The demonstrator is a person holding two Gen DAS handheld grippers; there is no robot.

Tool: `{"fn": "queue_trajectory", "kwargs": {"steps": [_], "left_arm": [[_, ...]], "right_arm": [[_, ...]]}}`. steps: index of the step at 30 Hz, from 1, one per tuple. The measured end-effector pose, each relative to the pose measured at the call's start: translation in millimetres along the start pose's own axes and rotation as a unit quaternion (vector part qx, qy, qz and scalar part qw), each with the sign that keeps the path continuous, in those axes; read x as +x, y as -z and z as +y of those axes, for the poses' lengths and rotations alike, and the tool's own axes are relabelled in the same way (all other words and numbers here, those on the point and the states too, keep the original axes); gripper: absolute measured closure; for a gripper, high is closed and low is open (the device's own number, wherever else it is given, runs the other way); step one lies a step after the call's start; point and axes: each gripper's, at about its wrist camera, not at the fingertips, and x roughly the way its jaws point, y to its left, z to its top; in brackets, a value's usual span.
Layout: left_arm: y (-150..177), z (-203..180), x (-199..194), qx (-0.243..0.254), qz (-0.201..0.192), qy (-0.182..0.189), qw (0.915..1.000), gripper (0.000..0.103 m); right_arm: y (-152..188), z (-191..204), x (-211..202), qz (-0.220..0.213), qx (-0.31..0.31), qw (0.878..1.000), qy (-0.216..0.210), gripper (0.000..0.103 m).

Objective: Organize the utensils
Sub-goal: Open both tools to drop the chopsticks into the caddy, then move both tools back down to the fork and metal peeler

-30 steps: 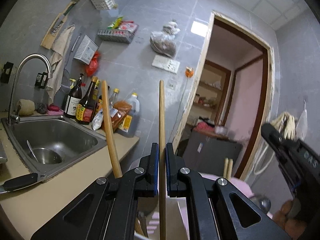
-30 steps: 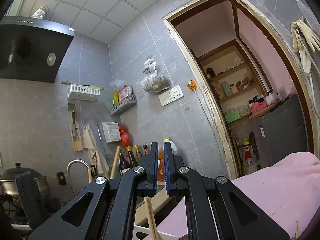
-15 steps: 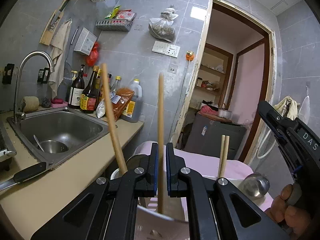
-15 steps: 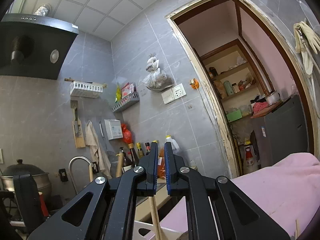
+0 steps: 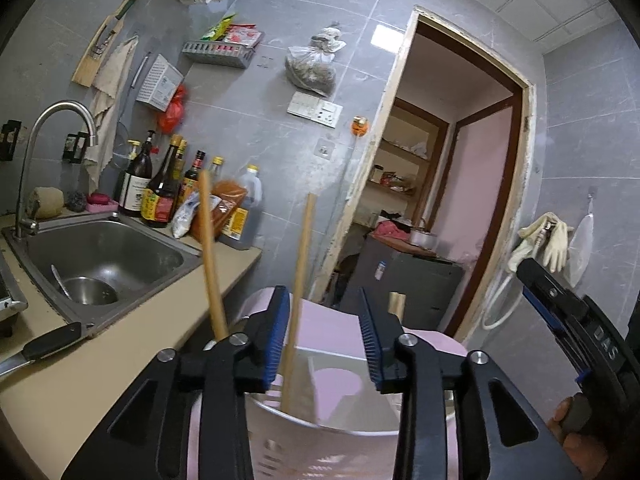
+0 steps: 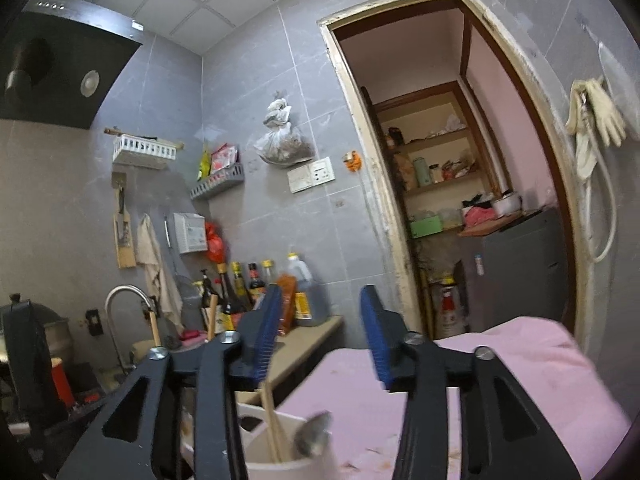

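My left gripper (image 5: 323, 338) is open, its blue-padded jaws wide apart above a white utensil holder (image 5: 320, 436). A wooden chopstick (image 5: 298, 292) stands loose in the holder, leaning near the left pad. A second wooden stick (image 5: 212, 256) stands further left. My right gripper (image 6: 320, 338) is open and empty above the same white holder (image 6: 280, 464), where a chopstick (image 6: 272, 420) and a blurred metal spoon (image 6: 314, 434) sit. The right gripper also shows in the left wrist view (image 5: 576, 320) at the right edge.
A steel sink (image 5: 100, 256) with a faucet (image 5: 44, 148) and a bowl lies left, on a beige counter (image 5: 120, 356). Sauce bottles (image 5: 160, 196) stand behind it. A knife handle (image 5: 48, 346) lies on the counter. A pink cloth (image 6: 520, 380) covers the surface right. A doorway (image 5: 452, 184) opens behind.
Both grippers were shut; now both are open. The left gripper has let go of the chopstick, which now stands in the holder. The right gripper's spoon now lies in the holder.
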Motion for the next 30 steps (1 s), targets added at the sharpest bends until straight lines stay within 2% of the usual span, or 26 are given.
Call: {"fn": "queue_trajectory", "kwargs": {"steps": [1, 3, 5, 7, 9, 12, 16, 18, 19, 24, 30], "left_arm": [[0.0, -3.8, -2.1, 0.002, 0.000, 0.000, 1.0000, 0.067], [1.8, -12.6, -5.6, 0.004, 0.005, 0.001, 1.0000, 0.051], [3.8, -20.5, -9.0, 0.007, 0.011, 0.015, 0.9998, 0.046], [6.1, -32.2, -12.4, 0.020, 0.019, 0.024, 0.9993, 0.040], [9.6, -44.0, -16.7, 0.032, 0.024, 0.032, 0.9987, 0.028], [15.5, -58.8, -23.0, 0.042, 0.027, 0.048, 0.9976, 0.012], [23.5, -79.3, -25.1, 0.064, 0.047, 0.063, 0.9949, 0.010], [29.7, -87.6, -22.7, 0.077, 0.065, 0.072, 0.9923, 0.006], [32.7, -90.7, -21.2, 0.081, 0.073, 0.077, 0.9910, 0.005], [56.3, -108.0, -9.5, 0.118, 0.135, 0.097, 0.9790, 0.005], [83.2, -124.6, 1.8, 0.130, 0.209, 0.122, 0.9615, 0.005]], "right_arm": [[-1.9, -2.7, -6.7, 0.001, -0.006, 1.000, 0.005, 0.055], [-4.8, -8.2, -18.2, 0.009, -0.015, 1.000, 0.014, 0.053], [-7.1, -15.3, -29.2, 0.021, -0.022, 0.999, 0.022, 0.052], [-7.9, -22.6, -39.3, 0.027, -0.025, 0.999, 0.031, 0.046], [-8.8, -30.3, -48.7, 0.032, -0.025, 0.998, 0.037, 0.034], [-9.7, -41.1, -64.0, 0.037, -0.031, 0.998, 0.049, 0.025], [-9.5, -52.8, -78.7, 0.046, -0.041, 0.996, 0.058, 0.014], [-7.7, -58.5, -85.5, 0.053, -0.050, 0.995, 0.064, 0.002], [-6.2, -61.7, -89.3, 0.057, -0.057, 0.995, 0.067, 0.000], [2.8, -77.5, -102.9, 0.095, -0.090, 0.988, 0.084, 0.000], [19.6, -95.0, -114.6, 0.156, -0.101, 0.978, 0.092, 0.000]]}}
